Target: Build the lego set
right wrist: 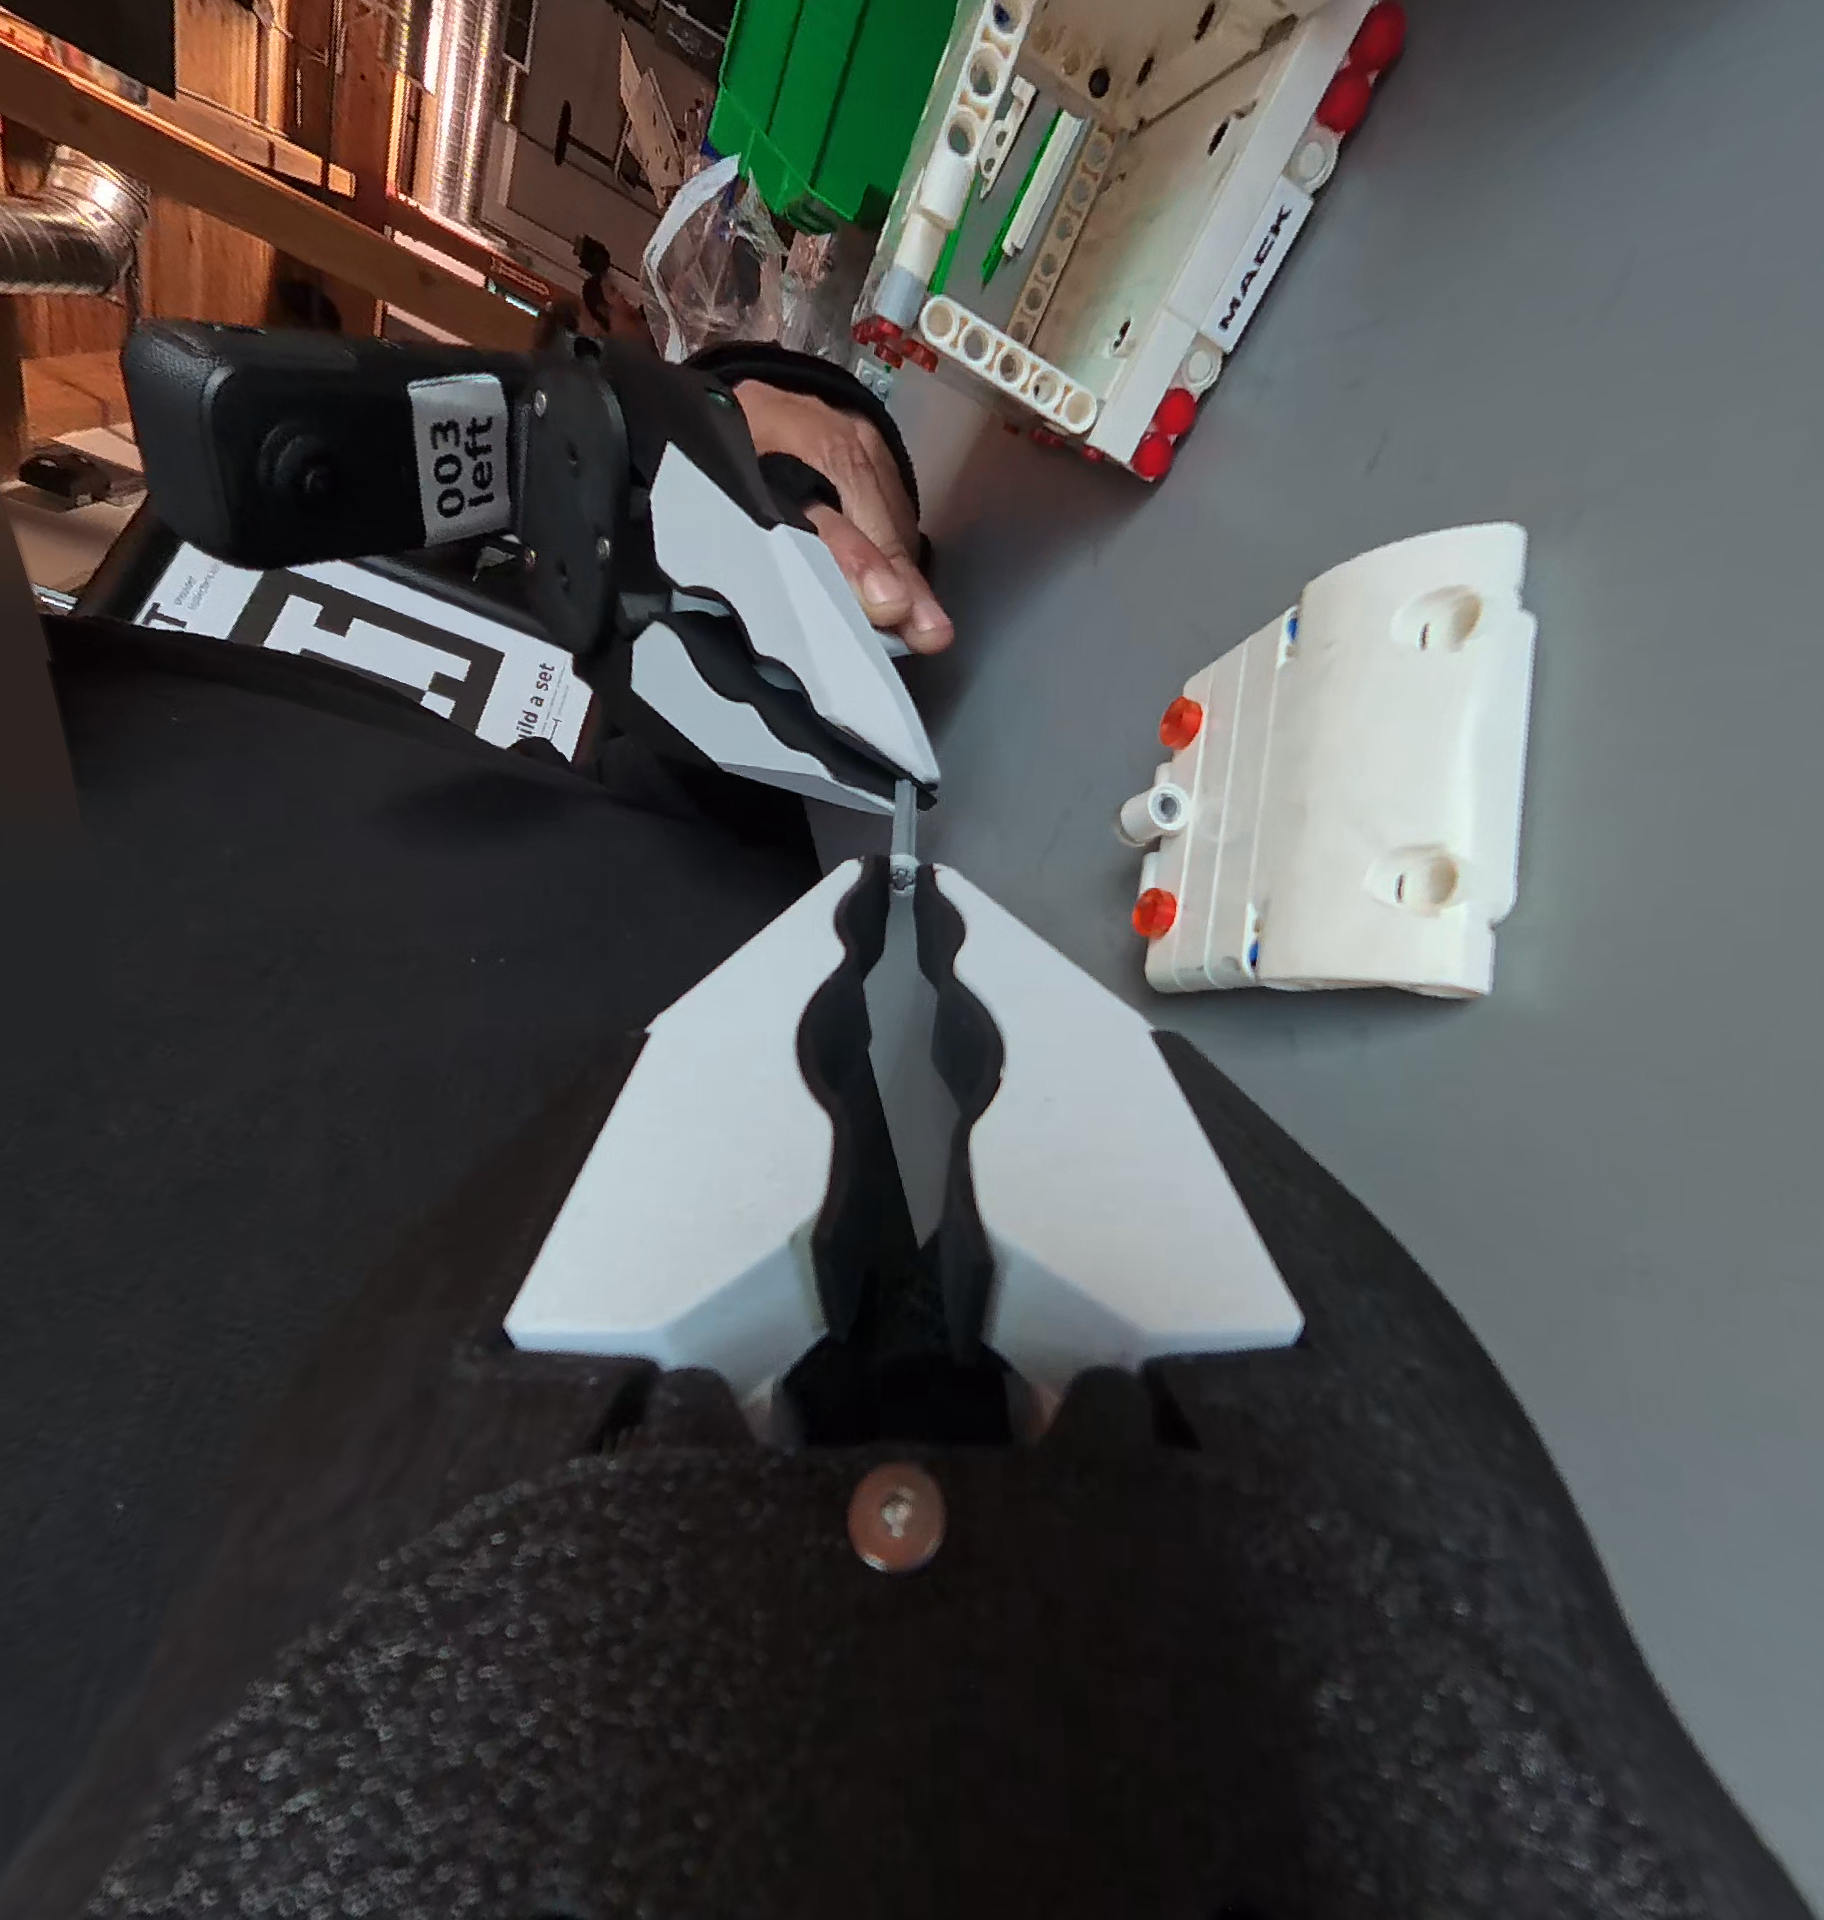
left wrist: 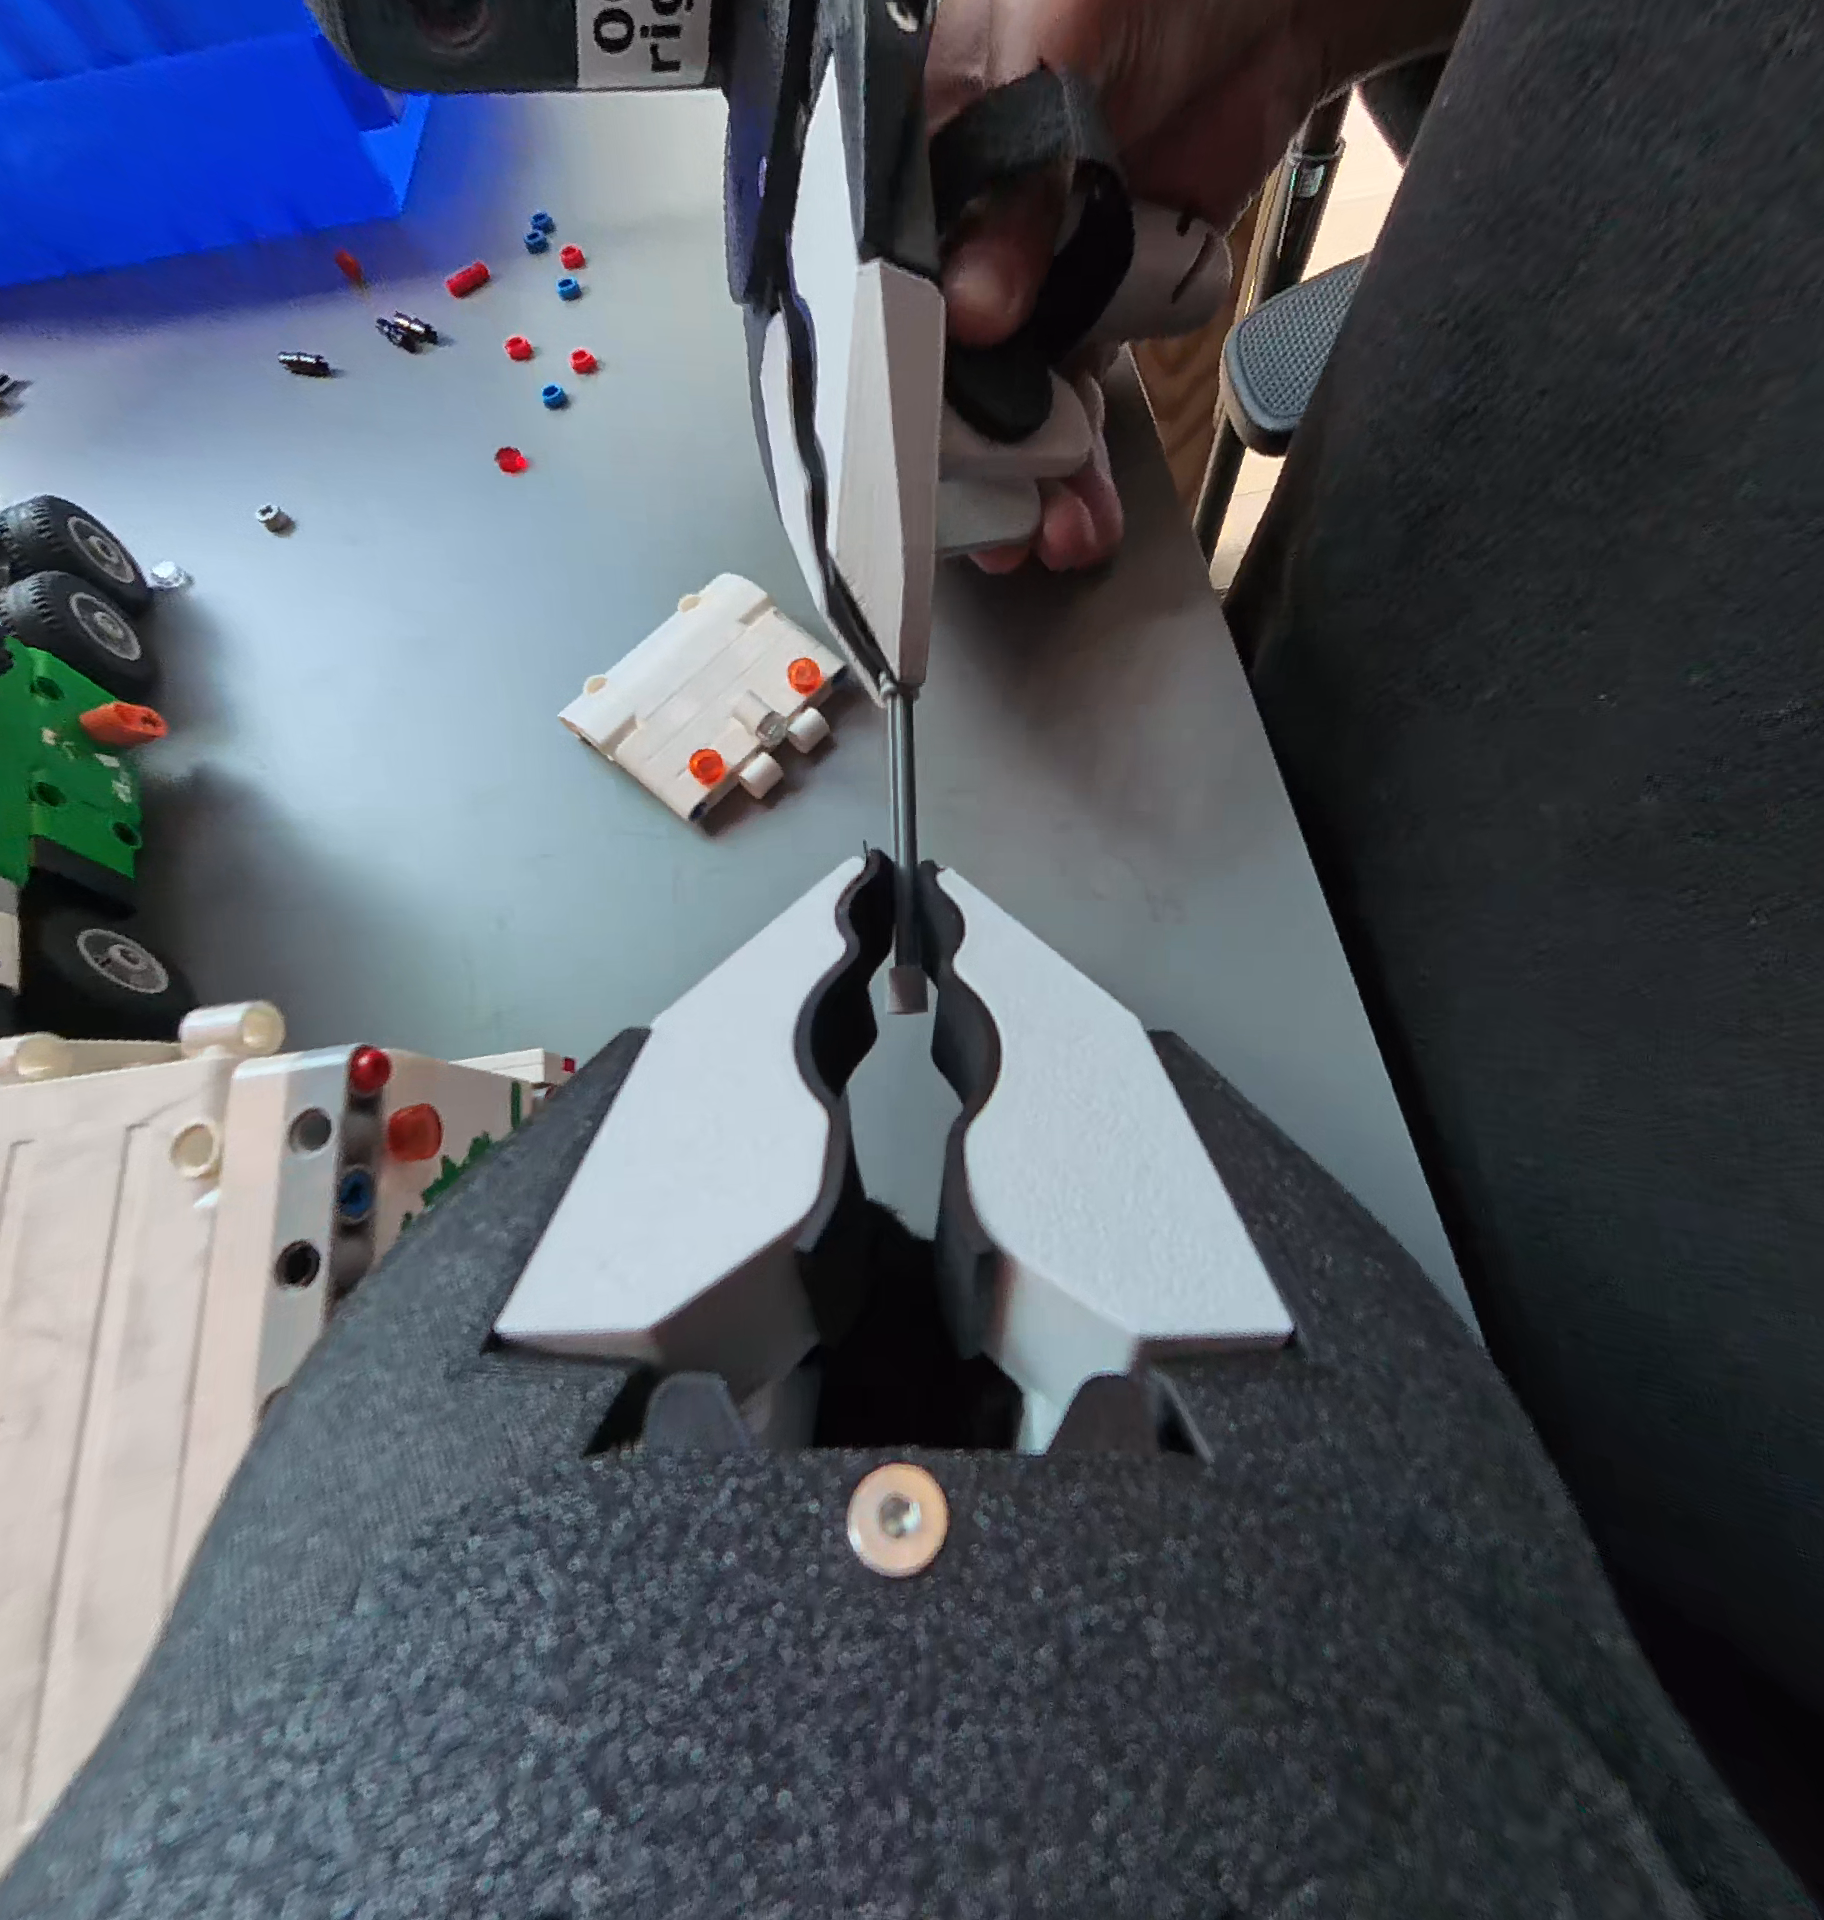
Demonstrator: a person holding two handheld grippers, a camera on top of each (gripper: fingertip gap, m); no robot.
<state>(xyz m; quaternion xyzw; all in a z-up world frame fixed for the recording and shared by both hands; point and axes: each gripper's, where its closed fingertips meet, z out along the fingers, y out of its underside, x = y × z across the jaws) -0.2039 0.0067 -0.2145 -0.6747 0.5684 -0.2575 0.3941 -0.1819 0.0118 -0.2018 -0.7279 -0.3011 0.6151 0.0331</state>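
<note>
A thin grey axle [left wrist: 903, 769] is held at both ends above the grey table near its front edge. My left gripper [left wrist: 900, 868] is shut on one end; a small white bush [left wrist: 908, 995] sits on the axle tip between its fingers. My right gripper [left wrist: 892, 681] comes from above and is shut on the other end. In the right wrist view my right gripper [right wrist: 900, 871] pinches the axle [right wrist: 906, 831] and the left gripper [right wrist: 913, 790] meets it tip to tip. A white panel assembly with orange studs [left wrist: 700, 707] lies on the table just beside them; it also shows in the right wrist view [right wrist: 1334, 769].
A green truck chassis with black wheels [left wrist: 56, 769] and a white truck body [left wrist: 139, 1195] stand at the left. Several loose red, blue and black small parts [left wrist: 544, 312] lie scattered ahead, before a blue bin [left wrist: 160, 156]. The table edge [left wrist: 1251, 727] and a person's dark clothing are at the right.
</note>
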